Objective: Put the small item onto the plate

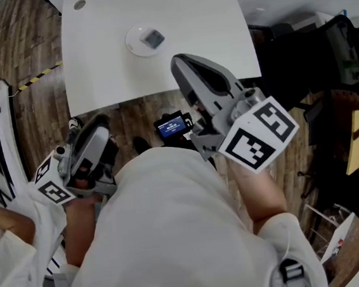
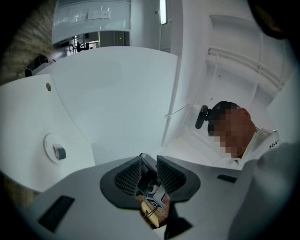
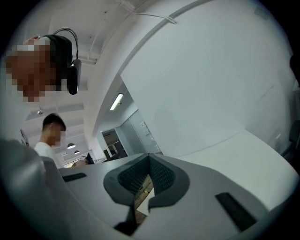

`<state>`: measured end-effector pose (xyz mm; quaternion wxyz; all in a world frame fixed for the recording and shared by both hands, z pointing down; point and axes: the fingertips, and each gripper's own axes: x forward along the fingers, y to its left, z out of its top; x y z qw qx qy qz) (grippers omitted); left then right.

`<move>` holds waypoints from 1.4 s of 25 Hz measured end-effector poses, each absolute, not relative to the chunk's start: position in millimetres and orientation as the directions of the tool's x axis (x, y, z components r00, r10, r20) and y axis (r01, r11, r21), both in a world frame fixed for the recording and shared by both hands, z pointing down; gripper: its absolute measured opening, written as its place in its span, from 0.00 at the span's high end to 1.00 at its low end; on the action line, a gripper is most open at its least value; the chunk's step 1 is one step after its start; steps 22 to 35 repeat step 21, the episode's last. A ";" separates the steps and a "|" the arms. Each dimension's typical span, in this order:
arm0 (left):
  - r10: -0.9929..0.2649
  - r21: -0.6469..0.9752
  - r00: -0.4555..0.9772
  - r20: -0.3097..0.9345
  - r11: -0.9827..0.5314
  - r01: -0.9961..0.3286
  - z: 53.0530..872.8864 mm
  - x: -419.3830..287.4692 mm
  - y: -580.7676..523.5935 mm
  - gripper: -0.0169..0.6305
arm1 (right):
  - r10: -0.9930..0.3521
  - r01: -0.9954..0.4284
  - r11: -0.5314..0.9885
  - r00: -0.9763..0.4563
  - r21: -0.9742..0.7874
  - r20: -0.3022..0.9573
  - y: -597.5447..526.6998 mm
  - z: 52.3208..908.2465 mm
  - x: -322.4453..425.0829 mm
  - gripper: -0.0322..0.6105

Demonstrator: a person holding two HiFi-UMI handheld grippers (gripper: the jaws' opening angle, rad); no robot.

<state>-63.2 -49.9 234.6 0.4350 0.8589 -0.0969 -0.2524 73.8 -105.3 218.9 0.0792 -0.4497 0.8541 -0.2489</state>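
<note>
A small dark grey square item (image 1: 153, 38) lies on a round white plate (image 1: 138, 42) near the far side of the white table (image 1: 177, 57). In the left gripper view the plate (image 2: 50, 145) and the item (image 2: 59, 152) show at the left. My left gripper (image 1: 98, 125) is held low by my body over the wooden floor, short of the table's near edge; its jaws (image 2: 149, 161) look shut with nothing held. My right gripper (image 1: 180, 63) is raised, its tip over the near edge of the table, right of the plate. Its jaws (image 3: 149, 157) are shut and empty.
A round hole (image 1: 79, 4) sits in the table's far left corner. A device with a lit screen (image 1: 172, 126) lies on the floor under the near edge. Dark chairs and bags (image 1: 322, 48) crowd the right side. Another person (image 3: 51, 133) stands in the background.
</note>
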 end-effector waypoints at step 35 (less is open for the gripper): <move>-0.370 0.804 0.866 -0.337 -0.591 0.061 238.5 -53.0 -49.3 0.81 | -0.817 -0.752 0.469 -0.568 -0.464 0.095 -108.8 220.1 82.7 0.95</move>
